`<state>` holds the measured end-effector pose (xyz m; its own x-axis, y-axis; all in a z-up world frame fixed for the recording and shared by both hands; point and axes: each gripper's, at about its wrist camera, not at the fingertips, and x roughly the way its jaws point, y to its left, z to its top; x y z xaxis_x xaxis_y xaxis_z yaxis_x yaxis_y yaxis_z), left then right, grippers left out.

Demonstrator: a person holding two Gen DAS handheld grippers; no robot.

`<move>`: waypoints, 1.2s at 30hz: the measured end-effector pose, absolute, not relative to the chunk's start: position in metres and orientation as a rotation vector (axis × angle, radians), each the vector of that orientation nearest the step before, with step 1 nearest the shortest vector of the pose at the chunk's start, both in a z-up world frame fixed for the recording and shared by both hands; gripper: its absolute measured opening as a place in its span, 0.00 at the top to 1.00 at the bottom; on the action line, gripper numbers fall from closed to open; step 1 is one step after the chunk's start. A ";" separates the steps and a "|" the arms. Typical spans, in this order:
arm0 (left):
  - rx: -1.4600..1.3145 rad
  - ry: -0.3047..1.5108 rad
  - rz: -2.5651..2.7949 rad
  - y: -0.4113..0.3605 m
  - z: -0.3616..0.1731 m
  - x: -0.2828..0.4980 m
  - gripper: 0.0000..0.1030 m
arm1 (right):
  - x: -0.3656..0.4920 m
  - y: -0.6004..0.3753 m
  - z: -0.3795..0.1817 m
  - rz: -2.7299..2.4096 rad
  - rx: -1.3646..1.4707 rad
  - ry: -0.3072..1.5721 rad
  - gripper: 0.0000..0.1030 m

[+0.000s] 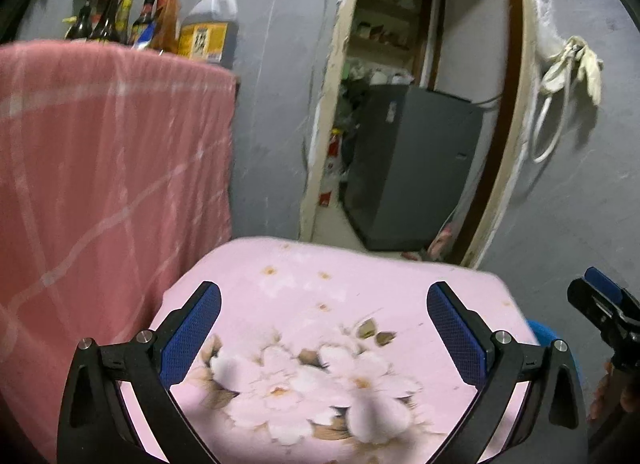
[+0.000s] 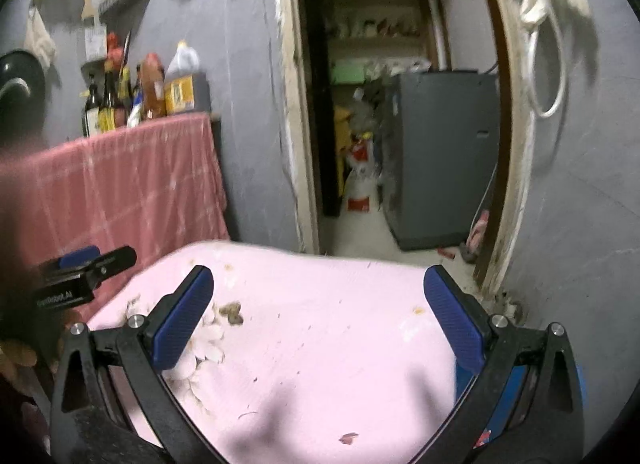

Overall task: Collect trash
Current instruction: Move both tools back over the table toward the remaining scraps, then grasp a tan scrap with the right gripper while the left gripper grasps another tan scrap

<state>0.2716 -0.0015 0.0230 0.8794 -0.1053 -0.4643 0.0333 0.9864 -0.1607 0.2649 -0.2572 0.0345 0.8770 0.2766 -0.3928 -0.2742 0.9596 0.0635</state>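
Observation:
A low table under a pink flowered cloth fills the foreground of both views. Small scraps lie on it: a reddish scrap near the front edge, a thin sliver and tiny crumbs. My left gripper is open and empty above the flower print. My right gripper is open and empty above the cloth. Each gripper shows at the edge of the other's view, the right one and the left one.
A counter draped in a red checked cloth stands left, with bottles and an oil jug on top. Behind is a doorway with a grey appliance and bags on the floor. Cloths hang on the right wall. Something blue sits beside the table at the right.

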 end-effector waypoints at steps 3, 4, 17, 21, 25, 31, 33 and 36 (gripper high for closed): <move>-0.150 0.524 -0.050 0.007 0.014 0.279 0.02 | 0.276 -0.245 0.023 0.305 -0.025 0.466 0.00; -0.149 0.532 -0.041 0.009 0.011 0.282 0.02 | 0.280 -0.241 0.019 0.312 -0.035 0.484 0.00; -0.072 0.655 0.010 0.028 -0.019 0.312 0.02 | 0.328 -0.186 -0.026 0.386 -0.194 0.719 0.07; -0.048 0.682 0.015 0.032 -0.025 0.317 0.02 | 0.343 -0.174 -0.037 0.428 -0.201 0.801 0.24; -0.046 0.712 0.012 0.036 -0.031 0.321 0.02 | 0.357 -0.163 -0.047 0.469 -0.211 0.869 0.33; -0.055 0.738 -0.001 0.039 -0.033 0.325 0.02 | 0.363 -0.156 -0.052 0.506 -0.213 0.907 0.59; -0.042 0.738 -0.006 0.037 -0.033 0.324 0.02 | 0.363 -0.157 -0.052 0.521 -0.204 0.910 0.63; -0.029 0.743 -0.018 0.033 -0.034 0.326 0.02 | 0.363 -0.160 -0.051 0.544 -0.193 0.913 0.74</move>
<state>0.3256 0.0331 -0.0338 0.7360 -0.0264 -0.6764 0.0059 0.9995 -0.0325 0.3631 -0.1599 -0.0506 0.4882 0.3642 -0.7931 -0.5239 0.8491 0.0674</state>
